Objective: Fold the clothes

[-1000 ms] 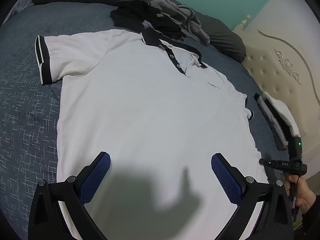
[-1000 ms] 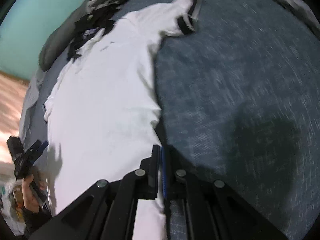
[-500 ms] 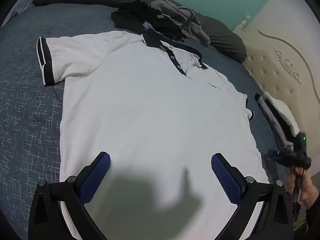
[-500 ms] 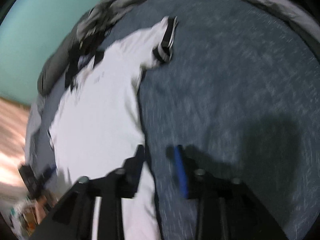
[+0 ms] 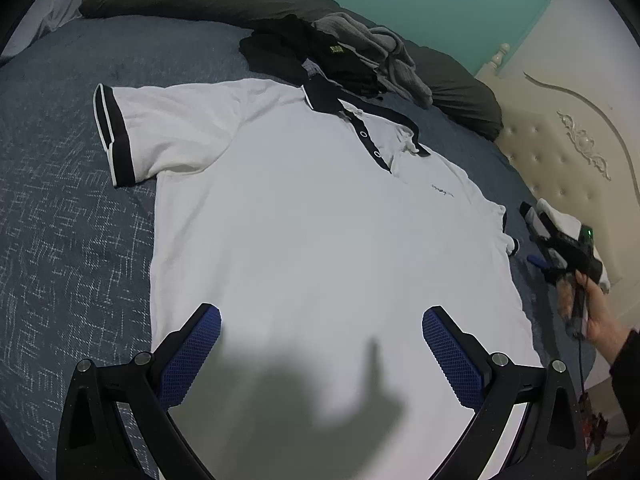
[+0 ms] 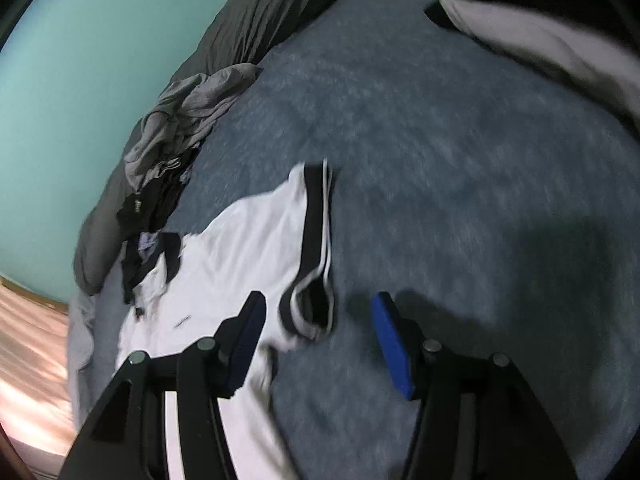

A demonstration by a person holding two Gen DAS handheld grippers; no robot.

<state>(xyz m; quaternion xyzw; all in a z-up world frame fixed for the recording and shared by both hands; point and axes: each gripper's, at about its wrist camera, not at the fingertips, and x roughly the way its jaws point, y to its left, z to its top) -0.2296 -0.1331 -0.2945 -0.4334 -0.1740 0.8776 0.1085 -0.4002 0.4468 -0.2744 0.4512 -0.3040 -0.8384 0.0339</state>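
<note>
Since a second ago the right tongs point(image 6: 320, 336) released the hem and now gape empty at the sleeve of the white polo shirt point(image 5: 320, 240), flat on the bed point(image 5: 60, 220), left tongs point(image 5: 320, 344) wide, empty above it.

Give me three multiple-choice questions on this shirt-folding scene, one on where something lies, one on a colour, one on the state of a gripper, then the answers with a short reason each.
1. Where is the pile of dark and grey clothes?
A. Beyond the shirt's collar
B. On the shirt's hem
C. On the floor

2. What colour are the sleeve cuffs of the white polo shirt?
A. Red
B. Black with white stripes
C. Green

3. How does the left gripper stand?
A. Shut on the collar
B. Shut on a sleeve
C. Open above the shirt's lower part

Answers:
1 A, the pile sits on the blue bedspread just past the collar.
2 B, the left wrist view shows a black band edged with white lines.
3 C, its blue pads are wide apart with nothing between them.
</note>
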